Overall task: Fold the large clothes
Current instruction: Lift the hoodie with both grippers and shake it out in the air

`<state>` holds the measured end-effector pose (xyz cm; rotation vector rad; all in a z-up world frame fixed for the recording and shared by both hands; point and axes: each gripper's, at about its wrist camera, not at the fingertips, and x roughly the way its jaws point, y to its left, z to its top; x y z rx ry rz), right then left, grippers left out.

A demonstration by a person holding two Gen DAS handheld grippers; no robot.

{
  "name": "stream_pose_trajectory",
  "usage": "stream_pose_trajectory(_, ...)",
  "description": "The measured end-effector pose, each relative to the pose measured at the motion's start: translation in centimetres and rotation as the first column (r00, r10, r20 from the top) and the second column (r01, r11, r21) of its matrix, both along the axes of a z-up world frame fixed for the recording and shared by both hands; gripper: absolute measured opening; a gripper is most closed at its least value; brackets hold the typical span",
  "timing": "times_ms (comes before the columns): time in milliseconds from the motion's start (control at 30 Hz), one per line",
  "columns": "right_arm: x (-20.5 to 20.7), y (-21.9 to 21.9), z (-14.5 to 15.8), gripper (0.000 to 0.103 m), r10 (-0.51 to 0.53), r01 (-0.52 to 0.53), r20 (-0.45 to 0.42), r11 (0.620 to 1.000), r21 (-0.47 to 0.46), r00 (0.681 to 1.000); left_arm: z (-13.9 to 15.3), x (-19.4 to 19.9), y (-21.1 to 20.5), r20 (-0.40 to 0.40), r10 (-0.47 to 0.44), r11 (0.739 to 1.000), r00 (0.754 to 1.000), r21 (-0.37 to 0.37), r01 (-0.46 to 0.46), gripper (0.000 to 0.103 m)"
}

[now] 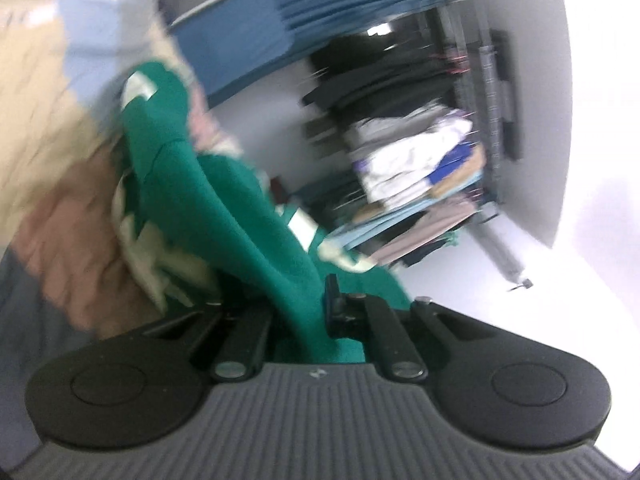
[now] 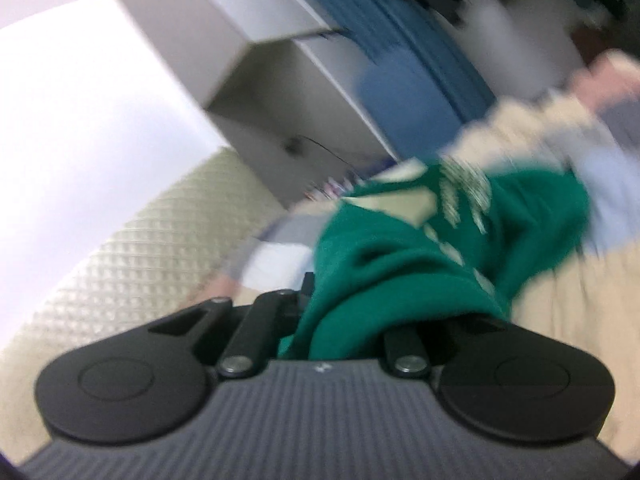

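Note:
A green garment [image 1: 224, 200] with cream patches and stitching rises in a bunched fold from my left gripper [image 1: 306, 312]. That gripper is shut on the cloth, which covers the left finger and leaves only the blue pad of the right one showing. In the right wrist view the same green garment [image 2: 400, 264] spills out of my right gripper [image 2: 340, 312], which is also shut on a thick fold. The fabric hides its right finger. Both views are blurred.
A rack of stacked folded clothes [image 1: 420, 168] stands behind, under a blue curtain [image 1: 340, 0]. A beige and pink patchwork cloth [image 1: 60, 184] lies at the left. The right wrist view shows a white cabinet [image 2: 248, 92], a cream quilted surface [image 2: 132, 248] and the patchwork cloth [image 2: 560, 132].

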<state>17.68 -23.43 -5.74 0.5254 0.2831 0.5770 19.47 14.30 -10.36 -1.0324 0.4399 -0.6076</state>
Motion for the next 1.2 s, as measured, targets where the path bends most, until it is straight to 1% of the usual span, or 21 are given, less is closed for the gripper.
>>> stream_pose_trajectory(67, -0.9, -0.1, 2.5, 0.015, 0.024, -0.024, 0.052, 1.0, 0.0, 0.998, 2.9, -1.0, -0.1, 0.066, 0.007, 1.0, 0.998, -0.01, -0.006, 0.006)
stream_pose_trajectory(100, -1.6, -0.2, 4.1, 0.014, 0.031, -0.03, 0.096, 0.999, -0.015, 0.995, 4.5, -1.5, -0.2, 0.095, 0.012, 1.0, 0.995, -0.009, -0.012, 0.006)
stream_pose_trajectory(167, -2.7, -0.3, 7.0, 0.014, 0.037, -0.032, 0.163, 0.999, -0.032, 0.986, 8.4, -2.3, -0.4, 0.157, 0.022, 1.0, 0.987, -0.004, -0.022, 0.006)
stream_pose_trajectory(233, -4.0, -0.7, 10.7, 0.014, 0.042, -0.035, 0.226, 0.999, -0.032, 0.973, 12.5, -3.2, -0.7, 0.224, 0.025, 1.0, 0.974, 0.0, -0.025, 0.006)
stream_pose_trajectory(300, -5.5, -1.0, 14.6, 0.014, 0.05, -0.038, 0.299, 0.998, -0.045, 0.953, 17.0, -4.2, -1.2, 0.299, 0.024, 0.999, 0.954, 0.02, -0.032, 0.006)
stream_pose_trajectory(433, -8.7, -1.8, 22.1, 0.014, 0.06, -0.033, 0.439, 0.997, -0.07, 0.896, 26.4, -6.6, -2.1, 0.455, 0.019, 0.998, 0.891, 0.038, -0.041, 0.006)
stream_pose_trajectory(500, -10.3, -2.3, 26.0, 0.014, 0.055, -0.018, 0.506, 0.997, -0.077, 0.861, 31.0, -8.0, -2.4, 0.538, 0.014, 0.997, 0.843, 0.056, -0.053, 0.006)
stream_pose_trajectory(567, -11.0, -2.8, 29.1, 0.015, 0.052, -0.014, 0.544, 0.997, -0.075, 0.837, 35.6, -9.3, -2.9, 0.615, 0.021, 0.992, 0.788, 0.085, -0.093, 0.006)
stream_pose_trajectory(600, -11.3, -2.9, 30.9, 0.015, 0.051, -0.005, 0.564, 0.997, -0.083, 0.824, 37.6, -9.6, -3.0, 0.64, 0.025, 0.99, 0.768, 0.089, -0.106, 0.006)
stream_pose_trajectory(667, -10.9, -2.8, 33.6, 0.015, 0.044, 0.021, 0.591, 0.994, -0.104, 0.805, 40.6, -9.4, -3.8, 0.669, 0.035, 0.987, 0.742, 0.095, -0.132, 0.006)
stream_pose_trajectory(700, -10.6, -2.7, 34.6, 0.015, 0.038, 0.036, 0.597, 0.993, -0.111, 0.801, 41.5, -8.9, -4.0, 0.678, 0.04, 0.984, 0.734, 0.102, -0.148, 0.007)
stream_pose_trajectory(733, -9.7, -2.4, 35.3, 0.015, 0.032, 0.046, 0.597, 0.992, -0.115, 0.802, 42.0, -8.3, -4.1, 0.68, 0.045, 0.981, 0.732, 0.108, -0.161, 0.007)
stream_pose_trajectory(767, -8.4, -2.1, 35.6, 0.015, 0.024, 0.056, 0.589, 0.991, -0.118, 0.808, 41.9, -7.4, -4.4, 0.673, 0.05, 0.978, 0.738, 0.117, -0.174, 0.007)
stream_pose_trajectory(800, -6.9, -2.0, 35.5, 0.015, 0.017, 0.064, 0.571, 0.991, -0.121, 0.821, 41.7, -6.6, -4.5, 0.661, 0.054, 0.975, 0.749, 0.127, -0.183, 0.007)
stream_pose_trajectory(867, -3.7, -1.7, 34.4, 0.015, 0.011, 0.071, 0.528, 0.988, -0.135, 0.849, 39.9, -3.8, -4.6, 0.609, 0.061, 0.969, 0.791, 0.154, -0.194, 0.007)
stream_pose_trajectory(900, -1.8, -1.6, 33.3, 0.015, 0.006, 0.077, 0.499, 0.986, -0.145, 0.867, 38.7, -2.2, -4.5, 0.579, 0.062, 0.967, 0.813, 0.167, -0.193, 0.007)
stream_pose_trajectory(967, 1.1, -1.0, 31.0, 0.015, 0.0, 0.091, 0.455, 0.98, -0.179, 0.891, 35.0, 1.8, -4.6, 0.52, 0.071, 0.961, 0.851, 0.195, -0.199, 0.007)
stream_pose_trajectory(1033, 4.1, -0.3, 28.4, 0.015, -0.006, 0.107, 0.419, 0.97, -0.218, 0.908, 31.5, 5.5, -4.6, 0.471, 0.08, 0.953, 0.878, 0.223, -0.207, 0.007)
stream_pose_trajectory(1133, 9.5, 0.8, 24.4, 0.015, -0.019, 0.119, 0.365, 0.96, -0.253, 0.931, 25.9, 11.1, -4.5, 0.409, 0.09, 0.928, 0.908, 0.296, -0.225, 0.007)
stream_pose_trajectory(1167, 10.7, 1.3, 23.6, 0.015, -0.026, 0.121, 0.348, 0.959, -0.256, 0.937, 24.2, 13.1, -4.2, 0.385, 0.093, 0.921, 0.918, 0.316, -0.226, 0.007)
stream_pose_trajectory(1200, 13.1, 1.5, 22.1, 0.015, -0.036, 0.125, 0.322, 0.958, -0.259, 0.946, 22.4, 15.5, -4.3, 0.362, 0.098, 0.912, 0.927, 0.341, -0.23, 0.007)
